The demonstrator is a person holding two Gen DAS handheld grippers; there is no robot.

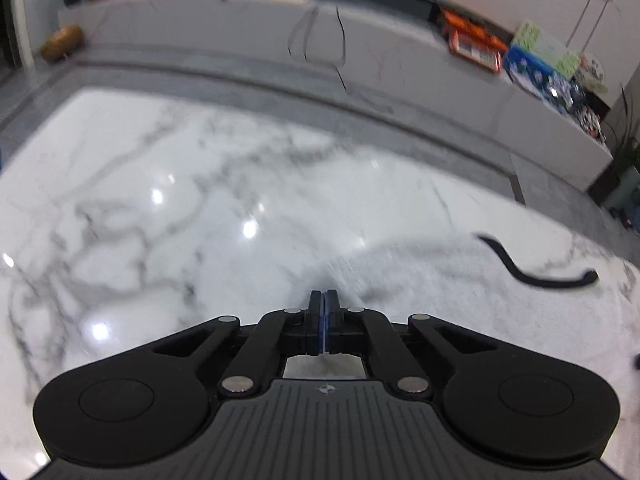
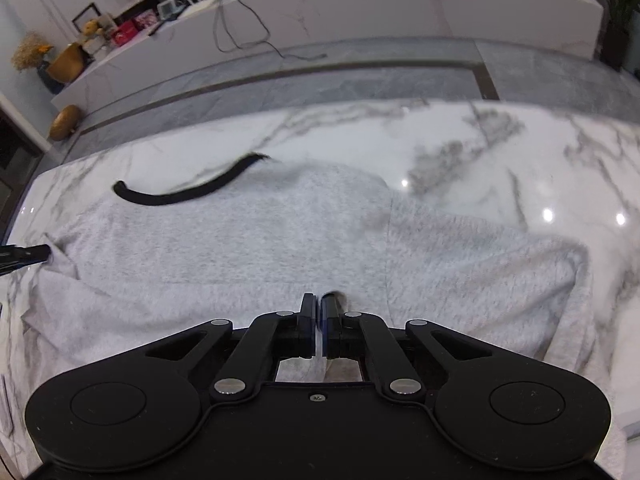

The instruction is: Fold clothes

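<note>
A light grey garment [image 2: 248,232] with a black collar band [image 2: 180,194] lies spread across the white marble table [image 2: 460,140], one part folded over toward the right. The right gripper [image 2: 320,306] sits low over the near edge of the fabric, its jaws almost together; whether cloth is pinched between them cannot be told. The left gripper [image 1: 324,300] has its jaws pressed together at the garment's edge, with a fold of grey cloth rising to its tips.
</note>
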